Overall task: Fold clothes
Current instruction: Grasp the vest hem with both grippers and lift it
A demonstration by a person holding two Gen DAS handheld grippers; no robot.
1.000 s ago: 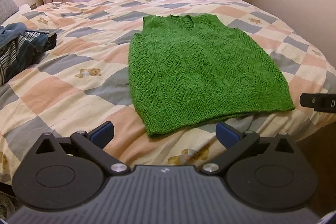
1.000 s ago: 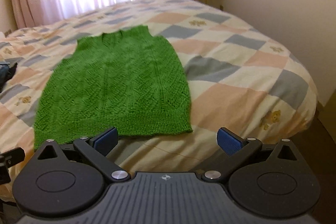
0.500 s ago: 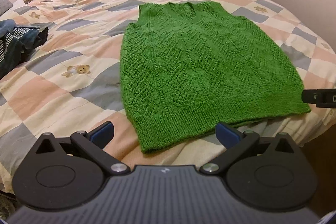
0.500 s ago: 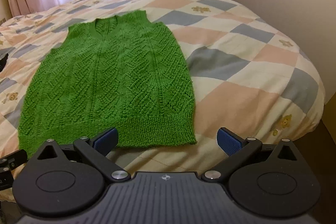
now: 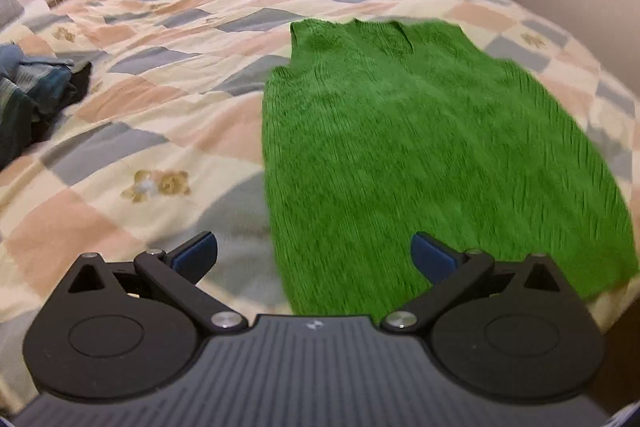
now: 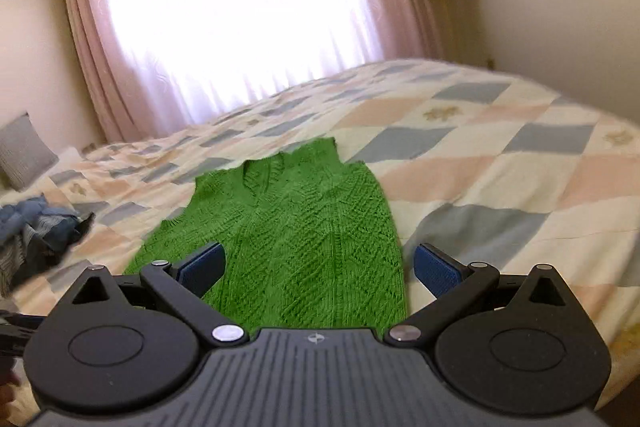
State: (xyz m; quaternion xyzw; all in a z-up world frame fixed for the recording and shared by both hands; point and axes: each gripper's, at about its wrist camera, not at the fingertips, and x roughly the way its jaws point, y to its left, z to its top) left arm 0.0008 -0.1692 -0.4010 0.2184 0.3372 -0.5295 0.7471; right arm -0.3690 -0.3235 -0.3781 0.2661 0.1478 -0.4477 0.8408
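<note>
- Green knitted vest [image 5: 432, 155] lies flat on the bed [image 5: 160, 131], hem nearest.
- Left tongs [image 5: 314, 253] and right tongs [image 6: 318, 267] gape wide, holding nothing.
- Risk: pinching quilt with hem, or grabbing only 1 knit layer.

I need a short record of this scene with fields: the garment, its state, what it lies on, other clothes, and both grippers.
garment: green knitted vest, sleeveless, V-neck
state: spread flat, not folded, neckline toward the window
surface: bed with a checked quilt
other clothes: dark blue pile at the left of the bed, apart from the vest
left gripper: open, holds nothing, over the vest's lower left edge
right gripper: open, holds nothing, over the vest's lower right part
image quality: left wrist view blurred
</note>
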